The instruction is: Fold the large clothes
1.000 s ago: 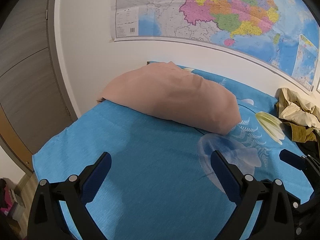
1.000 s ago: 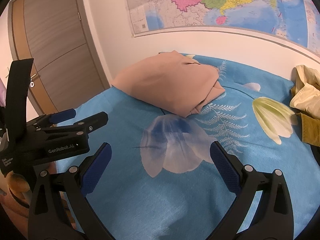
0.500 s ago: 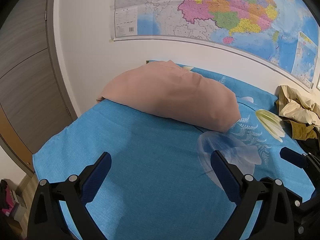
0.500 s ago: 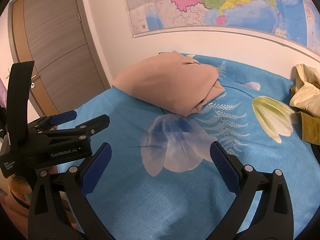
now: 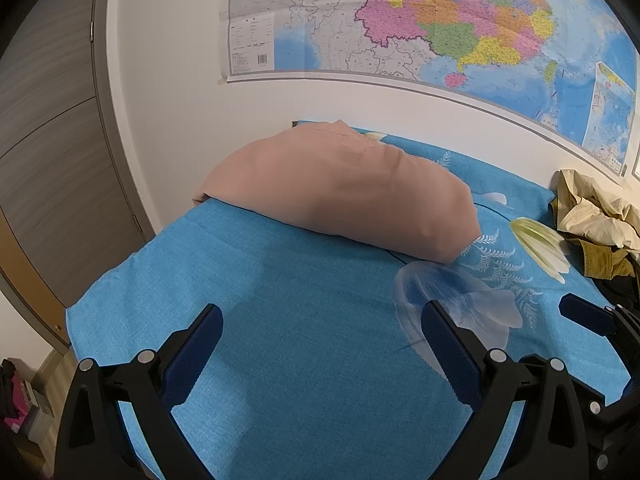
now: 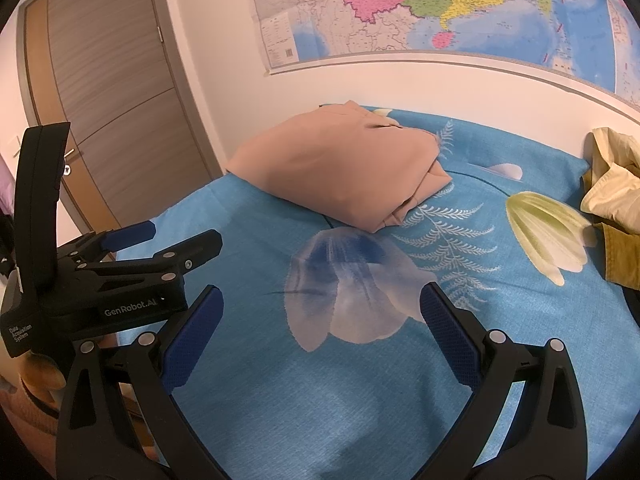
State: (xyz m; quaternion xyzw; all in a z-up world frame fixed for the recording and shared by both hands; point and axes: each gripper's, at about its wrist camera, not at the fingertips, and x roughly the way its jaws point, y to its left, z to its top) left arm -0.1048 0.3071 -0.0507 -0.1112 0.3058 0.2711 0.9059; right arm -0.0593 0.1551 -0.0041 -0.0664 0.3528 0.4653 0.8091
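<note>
A folded pinkish-tan garment (image 5: 344,192) lies on the blue flowered bedspread (image 5: 296,304) near the wall; it also shows in the right wrist view (image 6: 340,168). A crumpled heap of cream and olive clothes (image 5: 596,220) lies at the right edge, also seen in the right wrist view (image 6: 616,192). My left gripper (image 5: 320,344) is open and empty above the bedspread, short of the folded garment. My right gripper (image 6: 320,320) is open and empty over the printed flower. The left gripper (image 6: 160,248) shows at the left of the right wrist view.
A wall map (image 5: 420,28) hangs above the bed. A grey-brown door (image 6: 104,92) stands at the left. The bed's left edge (image 5: 104,280) drops to the floor, where small items (image 5: 16,400) lie.
Both grippers have drifted slightly; the view has shifted a little. Both stay open and empty. The clothes have not moved.
</note>
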